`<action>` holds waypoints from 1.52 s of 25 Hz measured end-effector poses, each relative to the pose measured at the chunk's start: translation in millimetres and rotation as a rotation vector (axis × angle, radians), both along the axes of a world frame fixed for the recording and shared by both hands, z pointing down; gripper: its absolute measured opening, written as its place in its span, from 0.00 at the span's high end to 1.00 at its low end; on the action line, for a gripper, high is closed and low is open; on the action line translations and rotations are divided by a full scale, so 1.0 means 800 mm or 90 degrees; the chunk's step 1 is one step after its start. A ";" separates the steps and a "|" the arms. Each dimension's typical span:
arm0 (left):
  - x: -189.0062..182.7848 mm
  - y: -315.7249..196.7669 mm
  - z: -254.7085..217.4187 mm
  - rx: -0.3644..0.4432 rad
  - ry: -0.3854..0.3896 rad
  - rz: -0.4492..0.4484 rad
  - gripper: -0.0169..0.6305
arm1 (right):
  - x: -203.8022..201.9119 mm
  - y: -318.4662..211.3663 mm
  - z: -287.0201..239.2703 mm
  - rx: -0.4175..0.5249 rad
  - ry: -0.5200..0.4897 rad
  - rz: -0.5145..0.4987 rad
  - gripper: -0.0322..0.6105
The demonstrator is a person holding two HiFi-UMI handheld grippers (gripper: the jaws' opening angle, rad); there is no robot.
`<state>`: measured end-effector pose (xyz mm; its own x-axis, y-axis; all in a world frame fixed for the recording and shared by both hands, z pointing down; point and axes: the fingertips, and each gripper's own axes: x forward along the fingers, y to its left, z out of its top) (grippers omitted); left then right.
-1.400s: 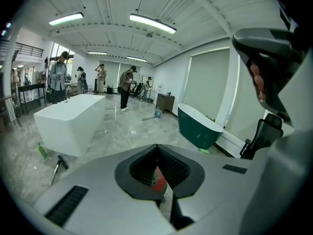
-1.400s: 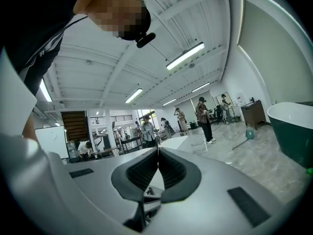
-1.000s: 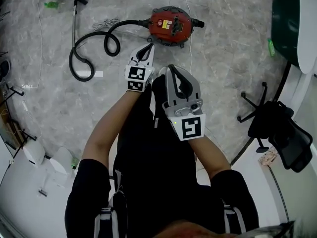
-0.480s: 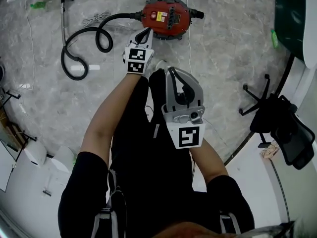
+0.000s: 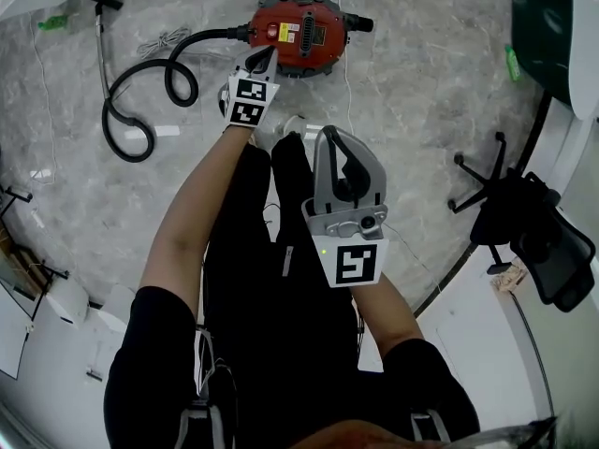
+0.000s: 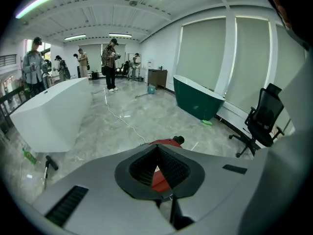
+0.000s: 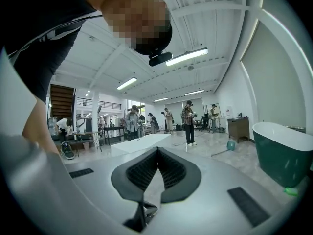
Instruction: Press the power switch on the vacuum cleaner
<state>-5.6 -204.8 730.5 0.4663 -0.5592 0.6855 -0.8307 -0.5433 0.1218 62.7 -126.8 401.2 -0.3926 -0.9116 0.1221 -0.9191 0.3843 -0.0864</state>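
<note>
A red round vacuum cleaner (image 5: 298,32) stands on the marble floor at the top of the head view, its black hose (image 5: 140,92) curling away to the left. My left gripper (image 5: 263,59) is stretched toward it, shut, its tip just short of the cleaner's near left edge. Through the left gripper view the red body (image 6: 160,177) shows between the closed pads. My right gripper (image 5: 335,140) is held back over the person's legs, shut and empty, tilted up toward the room.
A black office chair (image 5: 524,227) stands at the right. A dark green tub (image 5: 552,36) sits at the top right, a white counter edge at the lower left. A thin cable (image 5: 348,73) runs across the floor. Several people (image 6: 110,65) stand far off.
The person has stepped closer to the vacuum cleaner, and the left gripper has reached forward until its tip is beside the red body. The right gripper stayed back near the legs.
</note>
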 end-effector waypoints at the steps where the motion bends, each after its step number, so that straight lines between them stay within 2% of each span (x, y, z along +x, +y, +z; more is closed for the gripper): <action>1: -0.003 -0.001 0.002 -0.009 0.014 -0.021 0.95 | 0.003 0.000 0.004 -0.008 -0.006 0.008 0.92; 3: -0.006 0.000 0.008 -0.025 0.039 -0.049 0.95 | 0.011 0.000 0.013 -0.022 -0.016 0.020 0.92; 12: -0.011 -0.005 0.080 -0.064 0.019 -0.069 0.95 | 0.038 -0.005 0.052 -0.042 0.001 0.034 0.92; 18: -0.015 -0.013 0.107 -0.078 0.016 -0.063 0.95 | 0.039 -0.005 0.075 -0.061 -0.026 0.041 0.92; 25: -0.031 -0.021 0.146 -0.103 0.034 -0.126 0.95 | 0.030 -0.009 0.096 -0.064 -0.055 0.039 0.92; 30: -0.029 -0.023 0.161 -0.104 0.020 -0.106 0.95 | 0.046 -0.008 0.117 -0.077 -0.057 0.060 0.92; 35: -0.025 -0.031 0.176 -0.095 0.006 -0.087 0.95 | 0.052 -0.020 0.133 -0.063 -0.033 0.074 0.92; 38: -0.024 -0.031 0.183 -0.102 0.014 -0.091 0.95 | 0.055 -0.021 0.146 -0.069 -0.026 0.079 0.92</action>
<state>-24.4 -229.4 876.9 0.4057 -0.5058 0.7613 -0.8941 -0.3926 0.2157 106.9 -143.9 518.3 -0.2843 -0.9357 0.2088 -0.9538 0.2541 -0.1601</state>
